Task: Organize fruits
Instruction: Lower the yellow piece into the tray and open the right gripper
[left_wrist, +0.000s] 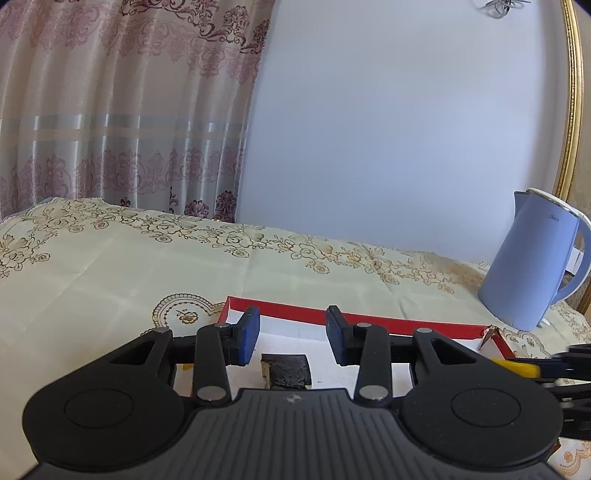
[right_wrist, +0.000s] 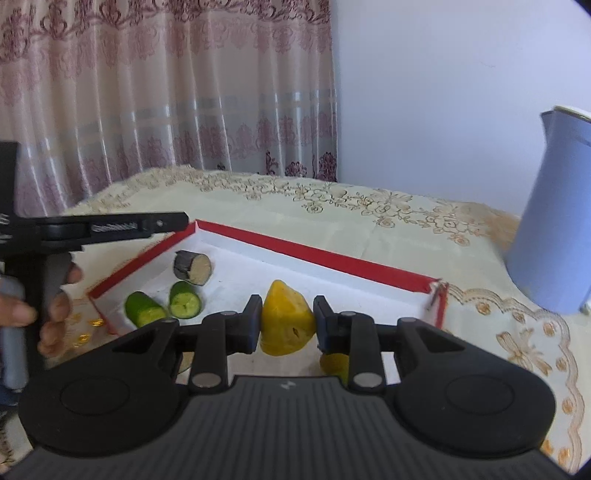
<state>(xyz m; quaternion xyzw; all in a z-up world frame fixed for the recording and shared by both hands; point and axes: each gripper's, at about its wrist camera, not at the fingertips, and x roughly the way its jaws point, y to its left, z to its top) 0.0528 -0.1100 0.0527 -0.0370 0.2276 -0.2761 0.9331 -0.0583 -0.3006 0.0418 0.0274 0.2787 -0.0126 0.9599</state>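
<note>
right gripper (right_wrist: 287, 325) pinching yellow chunk (right_wrist: 286, 325), pads pressed on both its sides, chunk lifted above tray (right_wrist: 317, 254) floor, pointed top sticking up between fingers (right_wrist: 248, 325)

second yellow piece (right_wrist: 334, 363) below and just behind right finger, mostly hidden by the linkage, lies in tray

two green cucumber pieces (right_wrist: 164, 306) left of the fingers on tray floor, cut faces showing, near each other, can't tell if touching

dark-skinned stub (right_wrist: 192, 267) with pale cut end beyond the cucumbers, near tray's far-left corner, apart from them

tray red-walled, white inside, torn at its right corner, on floral cloth (right_wrist: 369, 218)

left gripper (left_wrist: 292, 334) spread, nothing between blue pads (left_wrist: 248, 332), hovers over tray's near part; in left wrist view the dark stub (left_wrist: 286, 371) sits just below the gap, not touched, partly hidden by gripper body

left gripper seen side-on at left of right wrist view, over tray's left corner, person's hand (right_wrist: 51, 306) wrapped on its handle

yellow bit with black arm at right edge of left wrist view, blurred, can't tell detail

blue kettle (right_wrist: 550, 229) right of the fingers, on cloth, well apart from tray

curtain (right_wrist: 166, 92) and pale wall behind
</note>
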